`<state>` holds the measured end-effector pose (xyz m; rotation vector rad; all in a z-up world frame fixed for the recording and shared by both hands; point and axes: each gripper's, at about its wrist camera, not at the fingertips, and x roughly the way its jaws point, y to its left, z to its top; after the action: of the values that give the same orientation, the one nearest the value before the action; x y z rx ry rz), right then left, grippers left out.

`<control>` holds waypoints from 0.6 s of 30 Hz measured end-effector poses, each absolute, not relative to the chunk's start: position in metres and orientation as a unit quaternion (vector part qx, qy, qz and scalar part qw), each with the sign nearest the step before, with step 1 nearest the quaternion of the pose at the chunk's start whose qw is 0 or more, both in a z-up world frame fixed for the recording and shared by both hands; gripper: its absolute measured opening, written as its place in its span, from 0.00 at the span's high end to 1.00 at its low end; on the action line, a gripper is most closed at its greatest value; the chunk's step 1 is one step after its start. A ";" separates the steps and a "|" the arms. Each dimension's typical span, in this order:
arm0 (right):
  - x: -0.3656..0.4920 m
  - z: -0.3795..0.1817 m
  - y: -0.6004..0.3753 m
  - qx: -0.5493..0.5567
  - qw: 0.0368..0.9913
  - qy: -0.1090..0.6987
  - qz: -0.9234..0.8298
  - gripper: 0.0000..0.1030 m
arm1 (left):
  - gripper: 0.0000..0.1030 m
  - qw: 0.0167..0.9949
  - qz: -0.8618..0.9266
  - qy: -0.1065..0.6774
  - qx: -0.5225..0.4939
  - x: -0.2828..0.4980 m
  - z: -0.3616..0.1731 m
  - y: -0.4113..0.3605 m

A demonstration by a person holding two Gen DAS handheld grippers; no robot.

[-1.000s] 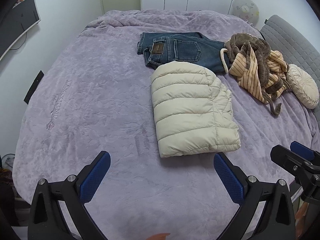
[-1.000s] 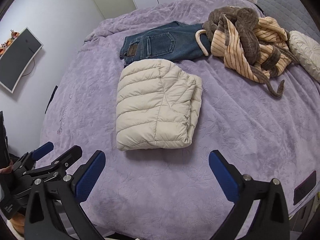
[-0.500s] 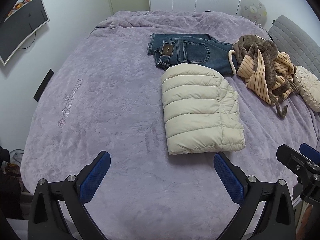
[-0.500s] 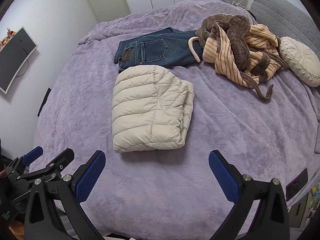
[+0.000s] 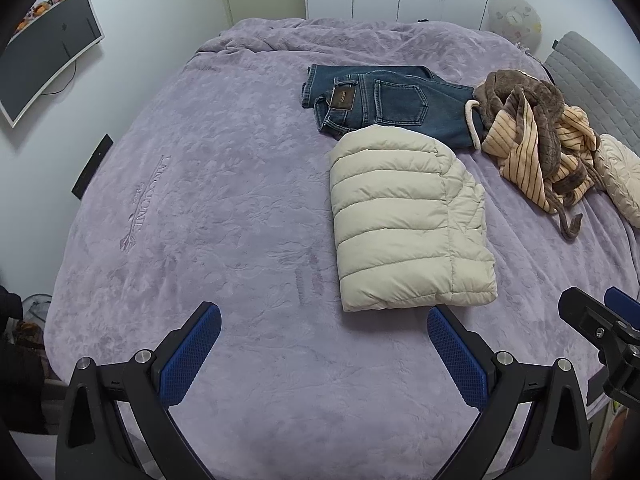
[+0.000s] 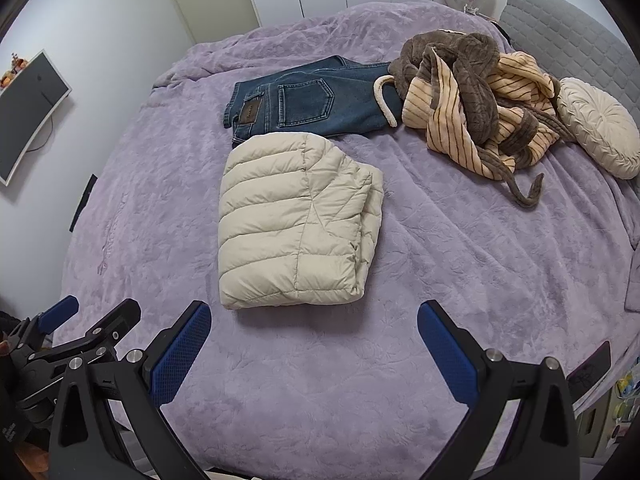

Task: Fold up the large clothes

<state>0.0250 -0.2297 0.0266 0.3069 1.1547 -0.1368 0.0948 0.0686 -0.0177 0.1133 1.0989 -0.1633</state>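
here, in the left wrist view, we hold our left gripper (image 5: 324, 340) released, its blue-padded fingers spread wide above the near edge of the purple embossed bed cover (image 5: 200, 208), gripping nothing. the cream quilted puffer jacket (image 5: 404, 220) lies folded into a compact block just beyond it, right of the cover's middle, seemingly set down there to finish it. touching the jacket's far edge lie the folded dark blue jeans (image 5: 384, 100), stacked toward the far side, we judge, to keep finished pieces together. toward the right edge the brown and tan striped fleece robe (image 5: 536, 136) sits in an unfolded heap, beside a round cream pleated cushion (image 5: 620, 180). our right gripper (image 5: 600, 320) shows at the right margin.

in the right wrist view, our right gripper (image 6: 316, 340) is likewise released and empty, hovering over the near edge, just this side of the puffer jacket (image 6: 292, 220). the jeans (image 6: 312, 100) touch the robe (image 6: 476, 100), whose belt trails toward the right edge. our left gripper (image 6: 76, 328) shows at the lower left. we judge the robe is the piece left to fold, and both grippers are open to reach for it.
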 end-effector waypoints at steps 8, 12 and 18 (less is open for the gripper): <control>0.029 0.021 -0.231 0.148 0.820 0.548 -0.066 0.00 | 0.00 0.846 -0.076 0.525 0.056 0.096 -0.020 0.067; 0.029 0.020 -0.232 0.150 0.820 0.549 -0.066 0.00 | 0.00 0.846 -0.075 0.525 0.056 0.097 -0.021 0.066; 0.029 0.018 -0.233 0.150 0.819 0.550 -0.066 0.00 | 0.00 0.844 -0.073 0.528 0.057 0.097 -0.024 0.065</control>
<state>0.0289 -0.2332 0.0182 0.3195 1.1711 -0.1403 0.0972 0.0648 -0.0235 0.1196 1.1149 -0.1550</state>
